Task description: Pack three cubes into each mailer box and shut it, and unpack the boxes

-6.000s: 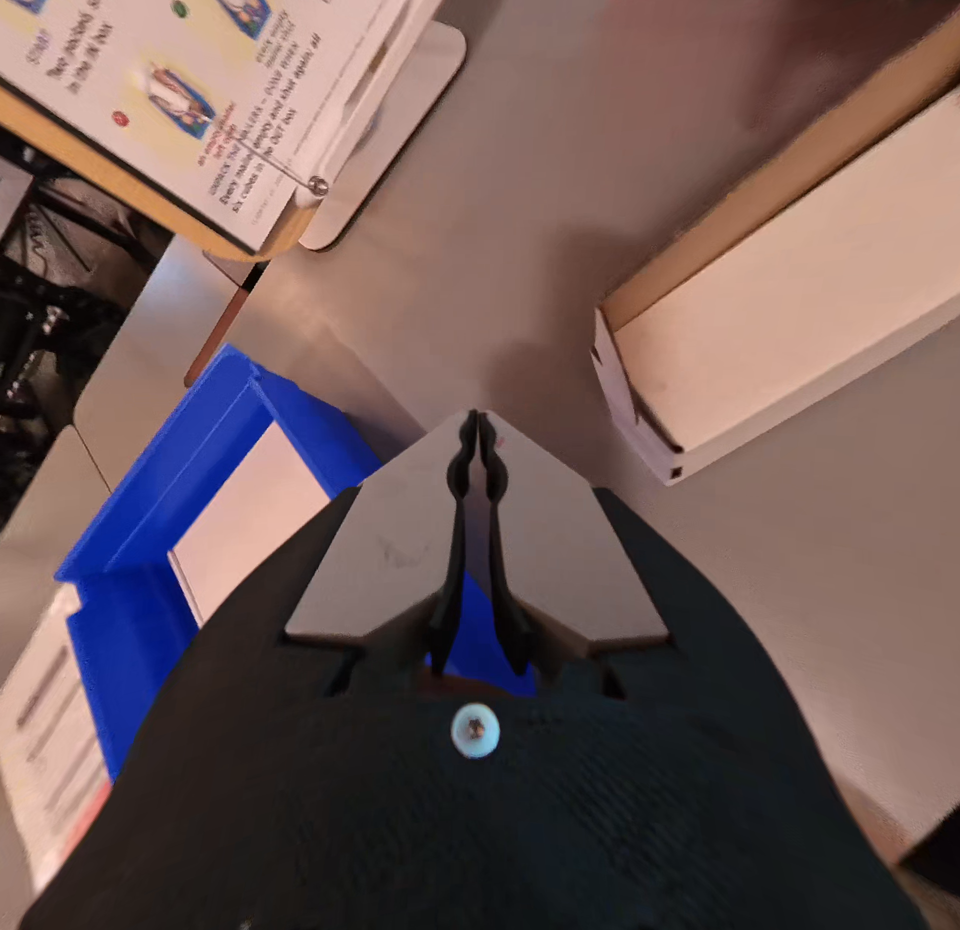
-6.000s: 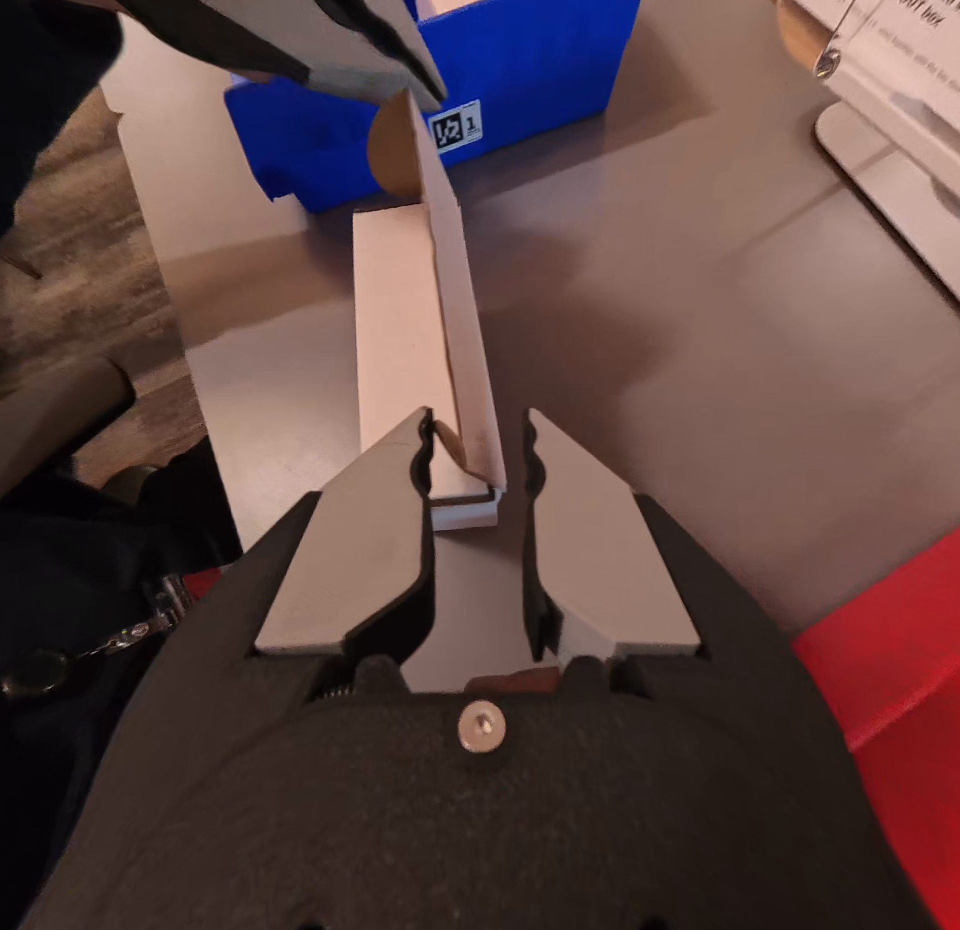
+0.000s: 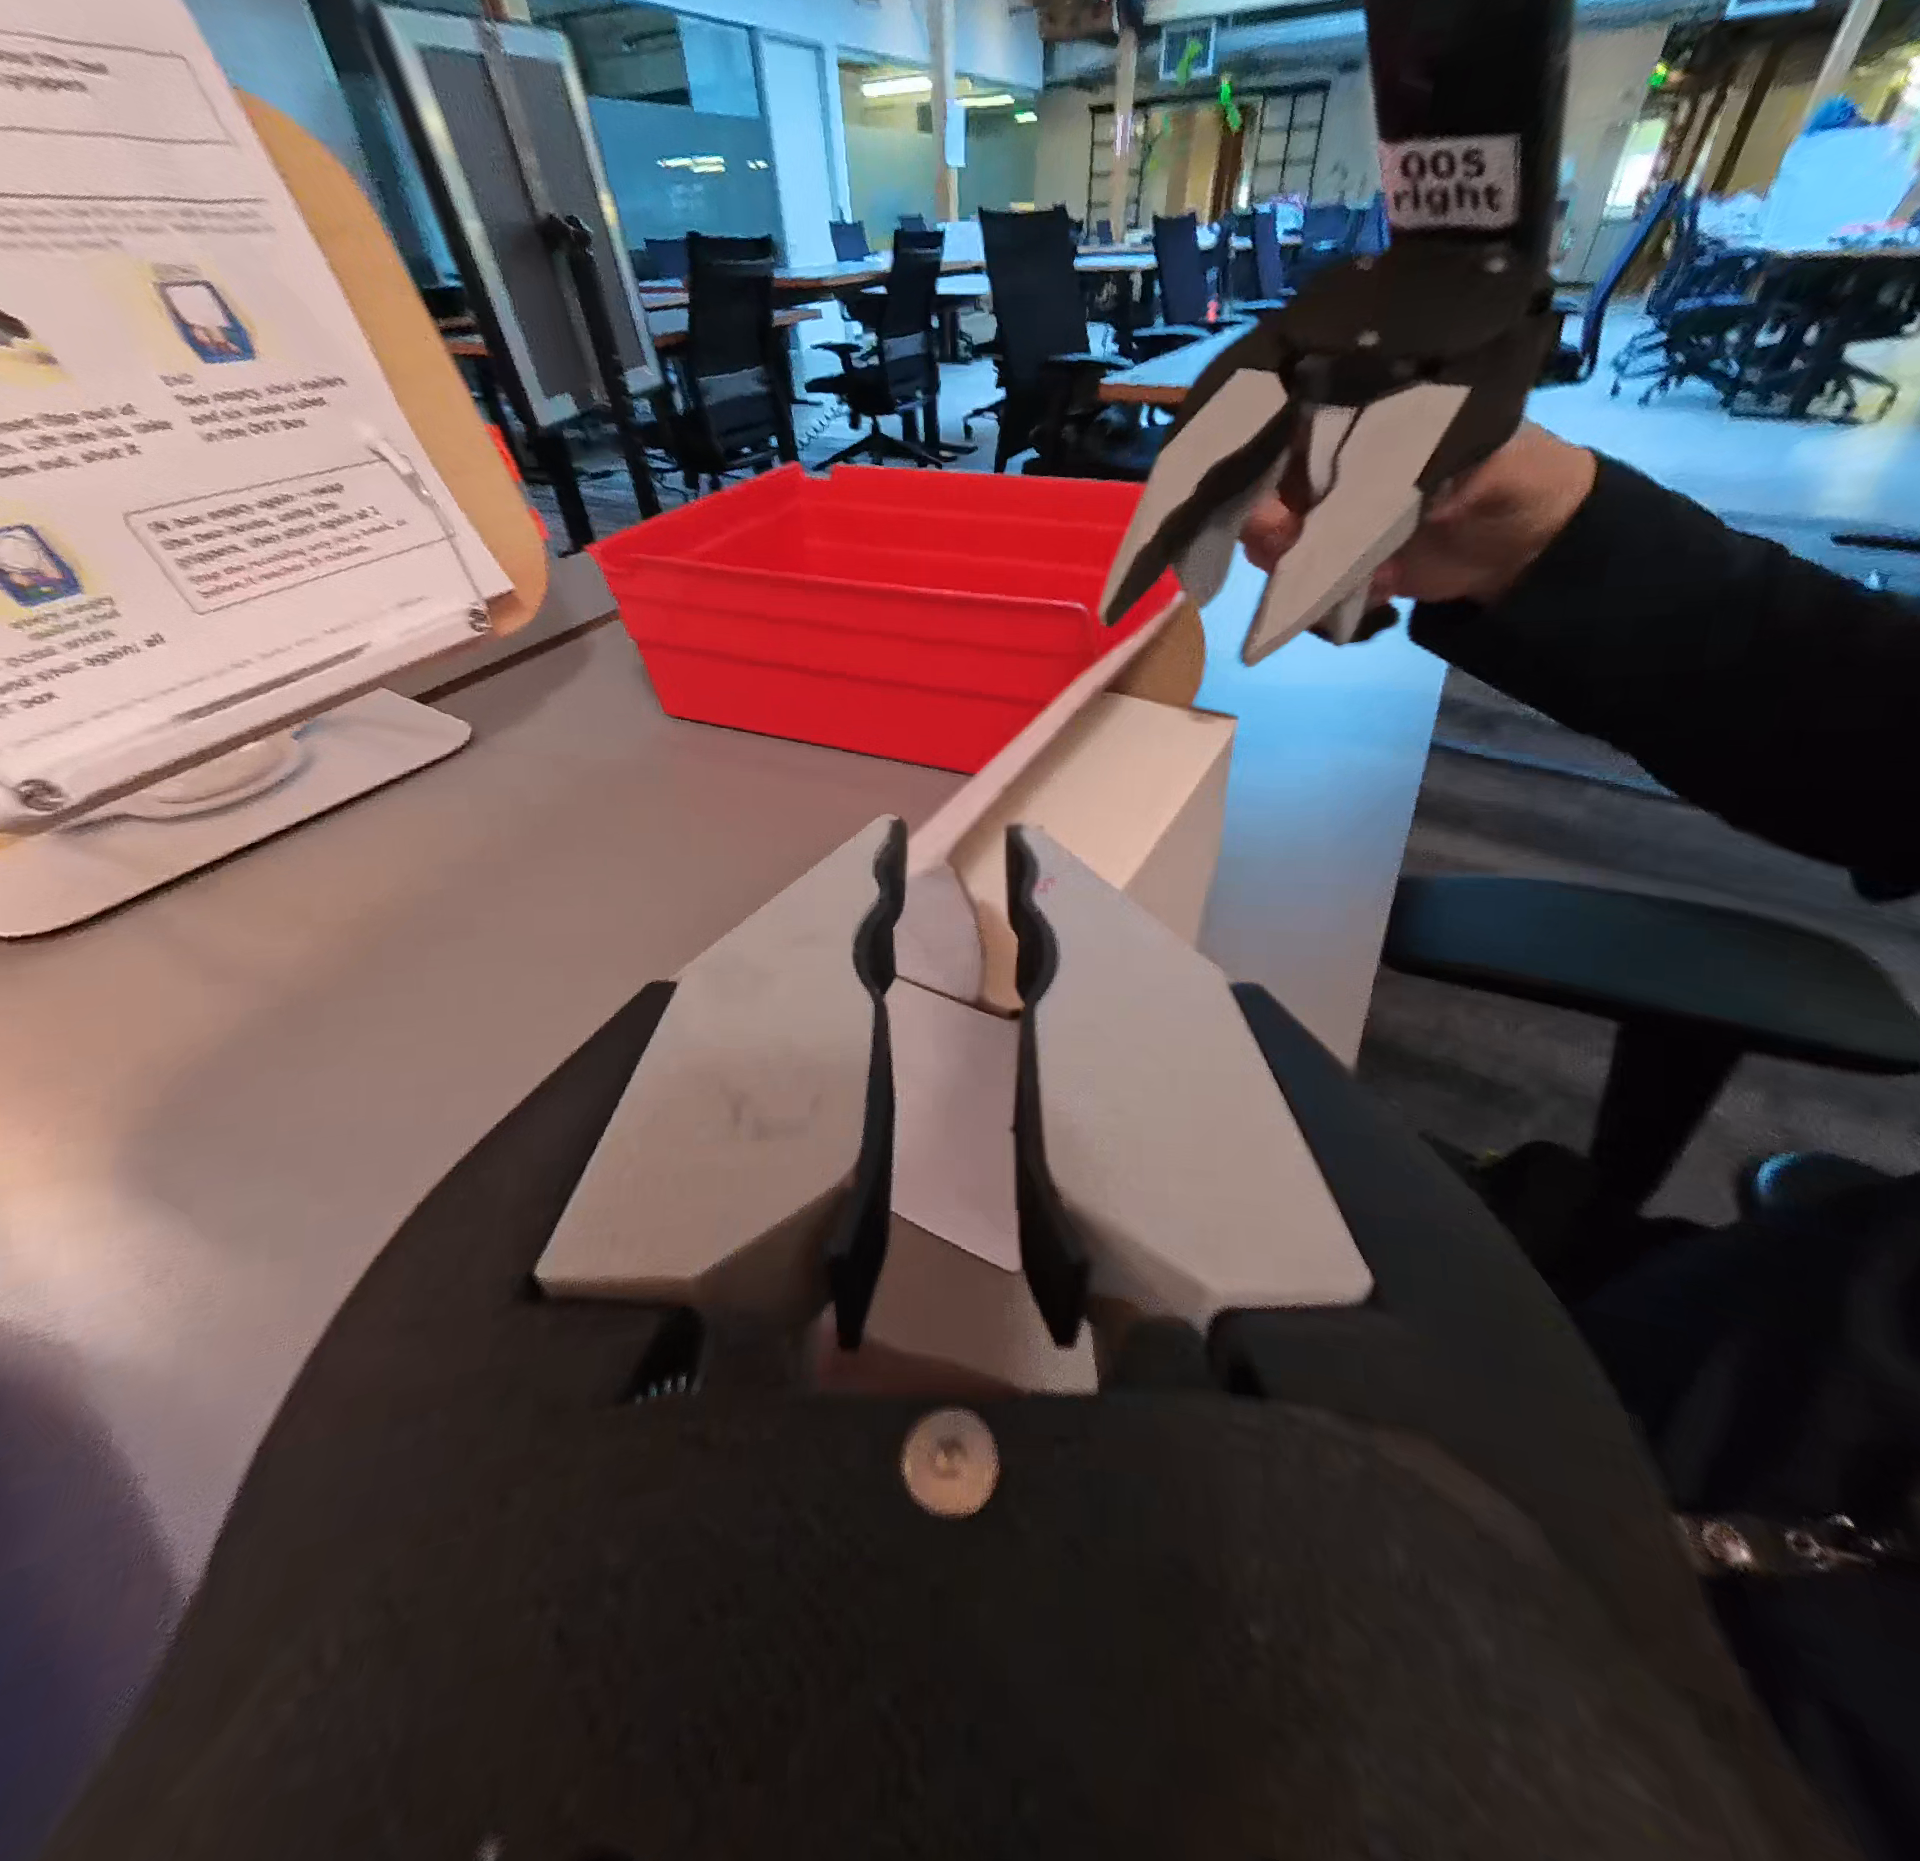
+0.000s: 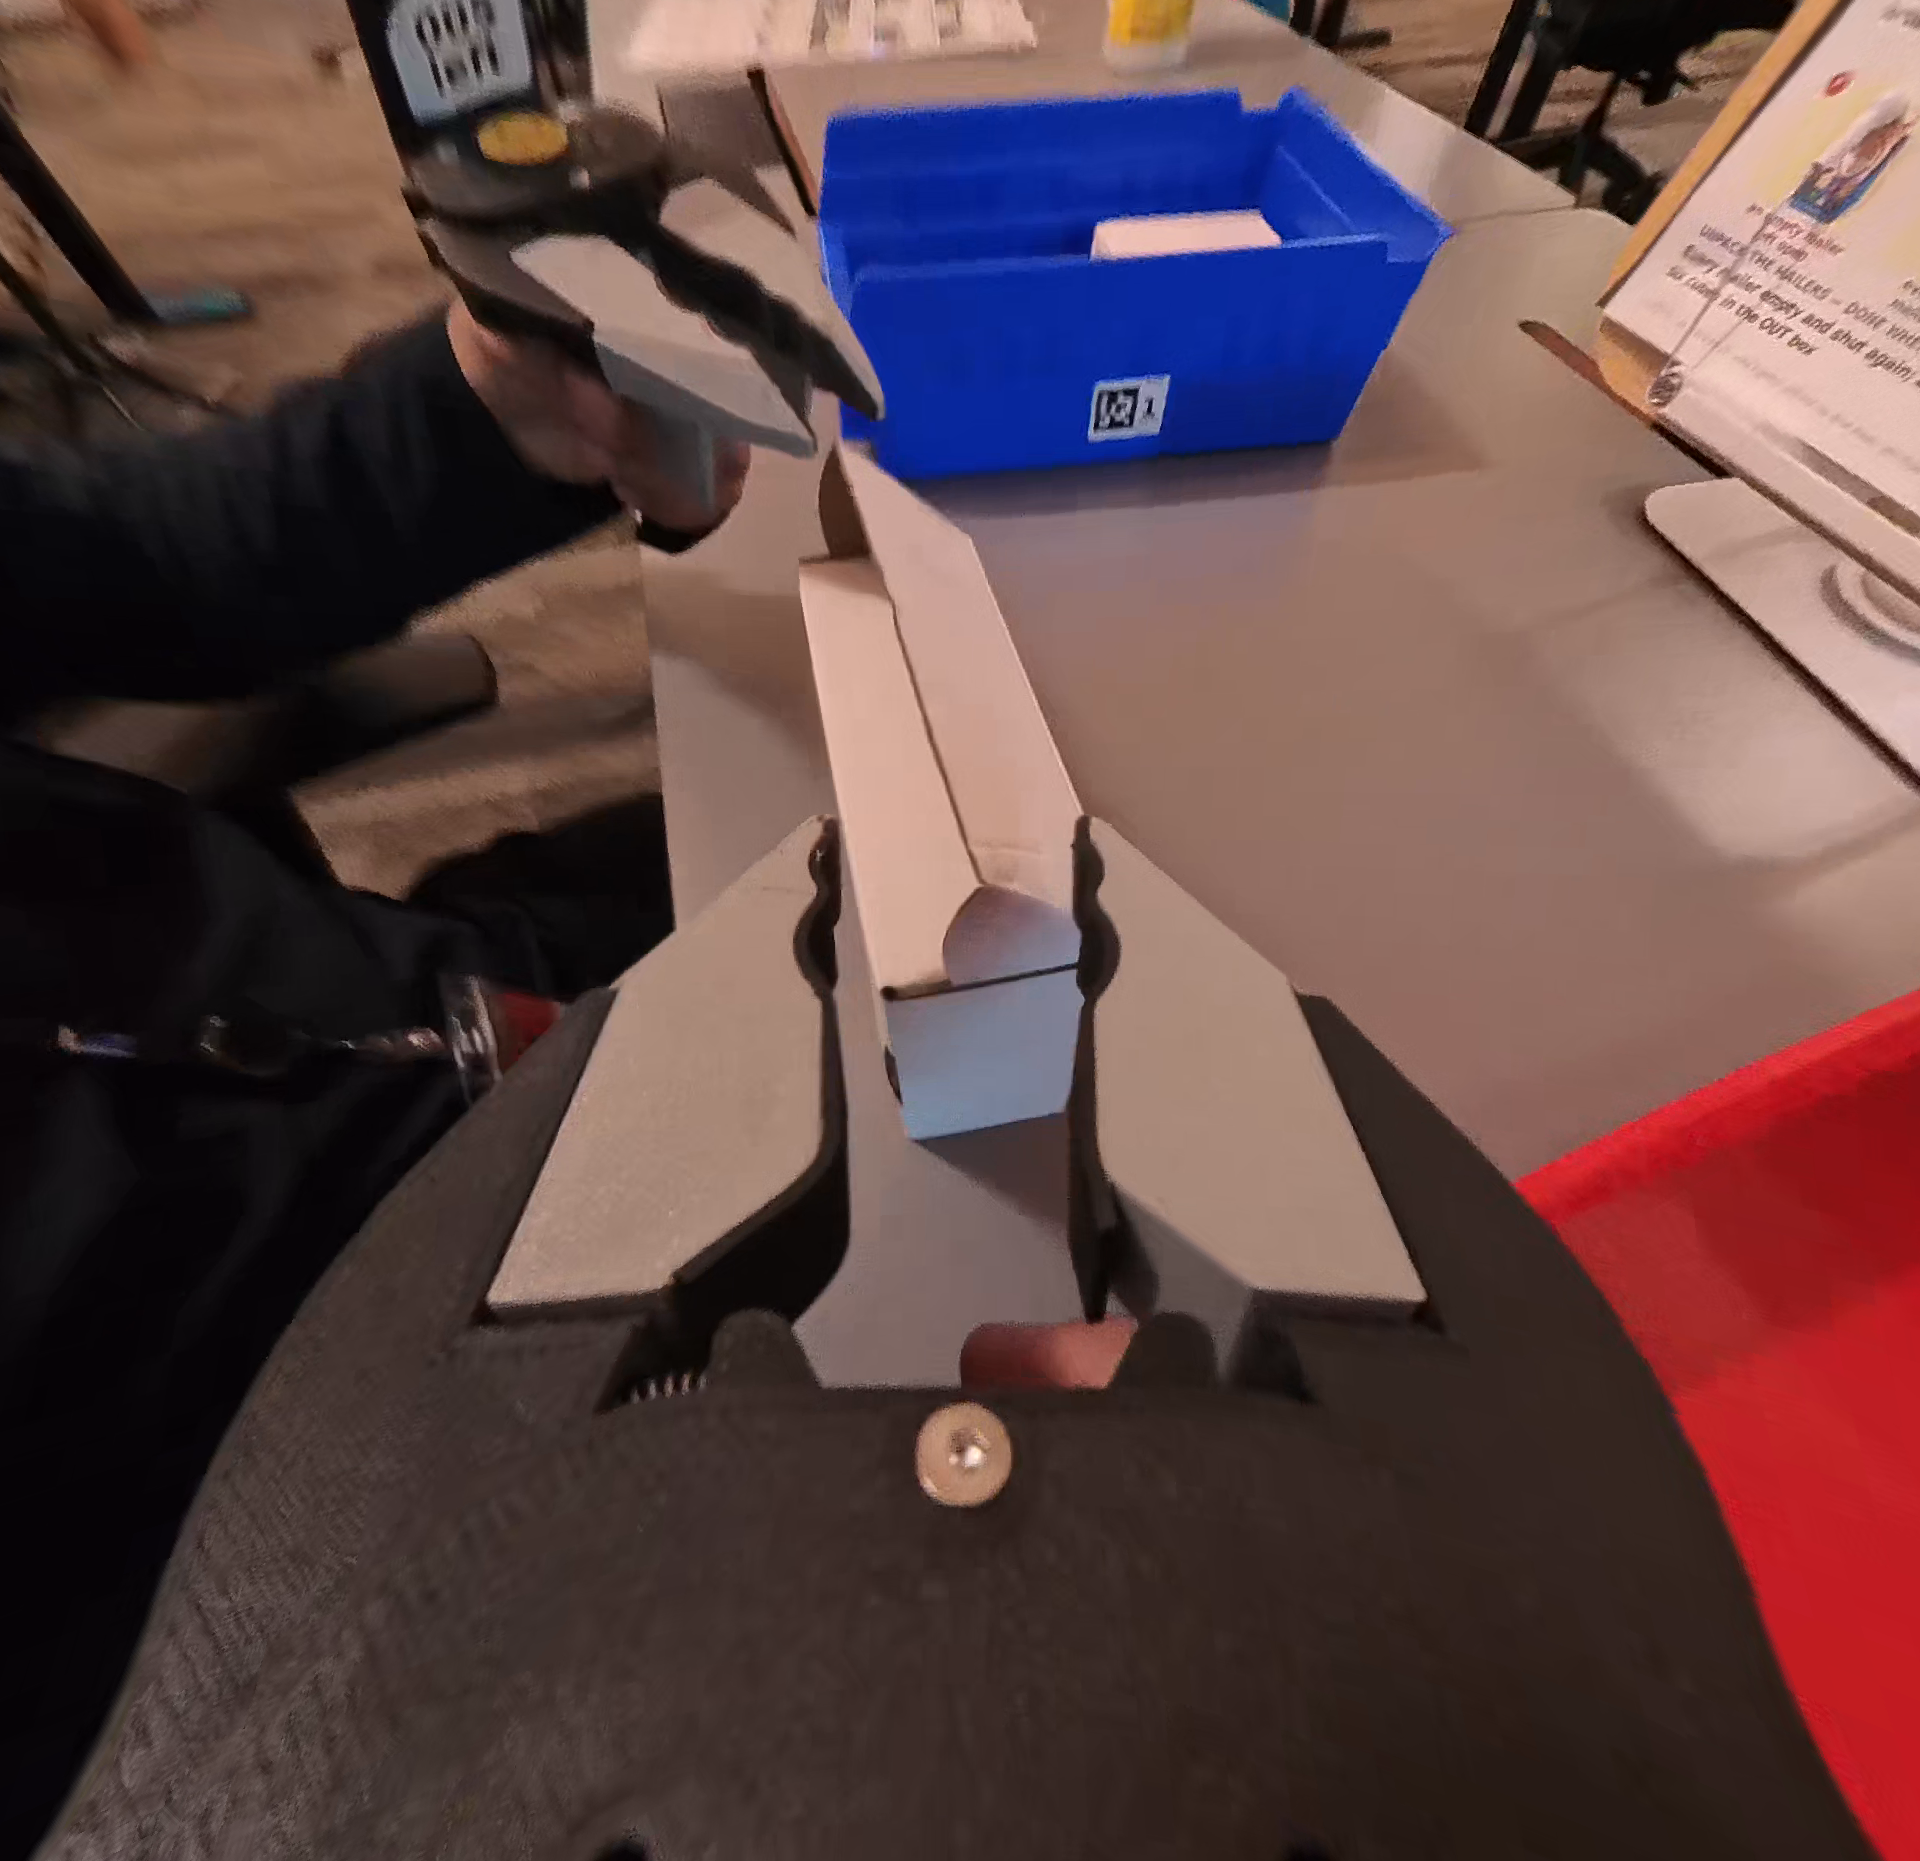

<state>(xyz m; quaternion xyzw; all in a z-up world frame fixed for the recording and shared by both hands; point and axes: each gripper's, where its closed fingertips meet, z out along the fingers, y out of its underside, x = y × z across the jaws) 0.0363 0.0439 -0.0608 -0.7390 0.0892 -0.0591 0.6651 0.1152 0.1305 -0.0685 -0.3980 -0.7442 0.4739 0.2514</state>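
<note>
Setting: open office with rows of dark chairs and desks behind a grey bench (image 4: 1455,772); a stand with an instruction sheet (image 3: 187,409) sits at its far side.
Mailer box: long white mailer box (image 4: 883,731) lies lengthwise near the bench's front edge, between the blue bin (image 4: 1122,357) and the red bin (image 3: 883,627); its lid flap (image 4: 966,668) stands up along one long side, so the box is open, probably so it can be filled or emptied.
Cubes: none visible; the box interior is hidden from both views, so I cannot tell whether it holds any.
Blue bin: holds a second white box (image 4: 1184,235).
Left hand-held gripper (image 3: 956,855): fingers parted by a narrow gap, straddling the near end of the raised flap at one end of the box, not clearly pinching it; likely placed to steady or fold the flap.
Right hand-held gripper (image 4: 951,840): fingers spread wide, poised above the opposite end of the box, clasping nothing; mirrored placement suggests working the lid from both ends.
Change, left: six seconds earlier its fingers were pressed together, pointing down over the bench by the blue bin; now it sits low at the box end.
Change, right: remains spread at its end of the box, with a slightly wider gap.
Change, box: flap upright in both moments.
</note>
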